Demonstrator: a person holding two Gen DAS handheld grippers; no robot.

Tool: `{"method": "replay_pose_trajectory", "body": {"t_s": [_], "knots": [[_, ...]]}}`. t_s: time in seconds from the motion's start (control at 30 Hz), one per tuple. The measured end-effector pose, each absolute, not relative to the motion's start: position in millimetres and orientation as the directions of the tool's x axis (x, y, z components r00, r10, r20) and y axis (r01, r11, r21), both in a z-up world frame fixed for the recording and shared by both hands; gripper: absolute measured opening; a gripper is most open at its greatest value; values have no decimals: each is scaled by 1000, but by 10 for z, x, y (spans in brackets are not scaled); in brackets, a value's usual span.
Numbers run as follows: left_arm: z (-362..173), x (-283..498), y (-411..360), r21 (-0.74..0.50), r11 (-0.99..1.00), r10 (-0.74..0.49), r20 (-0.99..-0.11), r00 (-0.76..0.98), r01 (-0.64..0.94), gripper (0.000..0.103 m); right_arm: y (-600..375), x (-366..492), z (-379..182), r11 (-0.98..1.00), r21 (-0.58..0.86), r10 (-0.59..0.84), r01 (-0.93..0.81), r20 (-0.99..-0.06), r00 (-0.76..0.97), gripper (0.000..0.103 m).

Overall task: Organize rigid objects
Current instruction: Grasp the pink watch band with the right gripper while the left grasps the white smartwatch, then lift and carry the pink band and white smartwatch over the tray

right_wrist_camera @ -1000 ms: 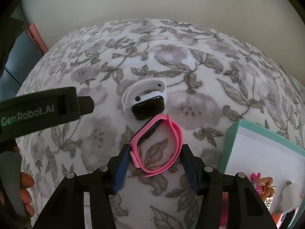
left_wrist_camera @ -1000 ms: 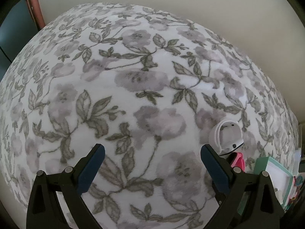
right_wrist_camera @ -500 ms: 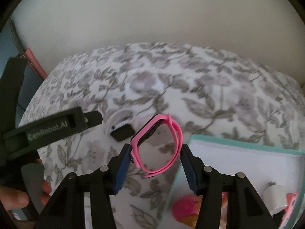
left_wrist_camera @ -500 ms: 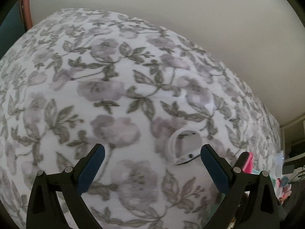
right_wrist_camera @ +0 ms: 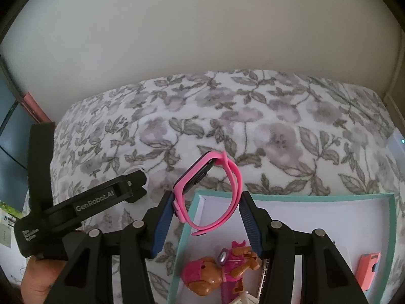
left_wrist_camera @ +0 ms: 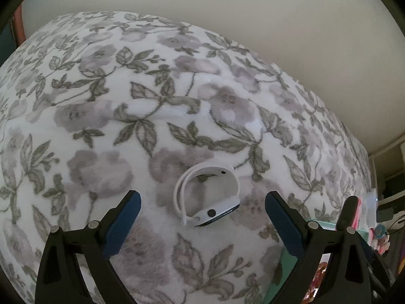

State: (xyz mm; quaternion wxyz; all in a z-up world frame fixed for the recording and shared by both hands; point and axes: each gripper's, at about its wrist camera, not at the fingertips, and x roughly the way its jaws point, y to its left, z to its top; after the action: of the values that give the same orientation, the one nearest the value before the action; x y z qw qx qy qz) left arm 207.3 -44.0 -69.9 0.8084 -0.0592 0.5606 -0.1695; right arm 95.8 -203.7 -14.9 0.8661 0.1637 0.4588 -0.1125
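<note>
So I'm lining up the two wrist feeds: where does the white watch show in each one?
Left wrist view: the white watch lies on the floral blanket, low center, between the open left tool's fingers.
Right wrist view: only a sliver of white band shows at left, mostly hidden behind the left tool's black body.
Shared landmark: the floral blanket and the teal box rim.

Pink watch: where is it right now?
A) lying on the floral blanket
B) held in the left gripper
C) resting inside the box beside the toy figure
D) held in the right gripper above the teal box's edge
D: the pink watch sits clamped in the right gripper, hanging over the near corner of the teal box, not yet set down inside it.
</note>
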Motion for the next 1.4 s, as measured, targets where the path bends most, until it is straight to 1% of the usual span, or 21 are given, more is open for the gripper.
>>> {"method": "replay_pose_trajectory", "body": {"t_s": [0.07,0.13,0.2,0.23,0.27,0.53,0.73,1.0,1.2,1.4], "knots": [[-729,2083,-451,-290,936,-342,-887,312,200,85,-2053,951,-161,920,185,-41,346,-833,552,55],[-733,2083,-462,-279,939,-333,-886,324,203,84,-2062,941,-162,919,189,-37,346,-832,553,55],[-722,2076,-464,-276,938,-334,-882,333,210,72,-2063,935,-162,919,189,-37,346,-833,553,55],[-721,2082,-462,-277,938,-334,-882,333,207,59,-2066,932,-163,919,189,-36,346,-833,552,55],[-721,2084,-451,-293,934,-347,-879,327,205,56,-2069,930,-164,919,190,-36,346,-833,552,55],[-680,2054,-404,-316,928,-365,-873,323,195,55,-2088,896,-186,915,190,-38,357,-838,544,55],[-515,1963,-363,-354,915,-400,-855,332,191,55,-2132,814,-175,908,190,-43,373,-844,534,55],[-60,1702,-369,-386,893,-448,-817,362,233,55,-2210,552,35,892,205,-53,402,-837,544,55],[287,1441,-324,-405,877,-479,-782,398,260,55,-2239,257,240,882,189,-87,431,-835,544,55],[507,1085,-392,-390,860,-502,-762,409,329,55,-2296,-110,417,866,196,-108,460,-824,556,55]]}}
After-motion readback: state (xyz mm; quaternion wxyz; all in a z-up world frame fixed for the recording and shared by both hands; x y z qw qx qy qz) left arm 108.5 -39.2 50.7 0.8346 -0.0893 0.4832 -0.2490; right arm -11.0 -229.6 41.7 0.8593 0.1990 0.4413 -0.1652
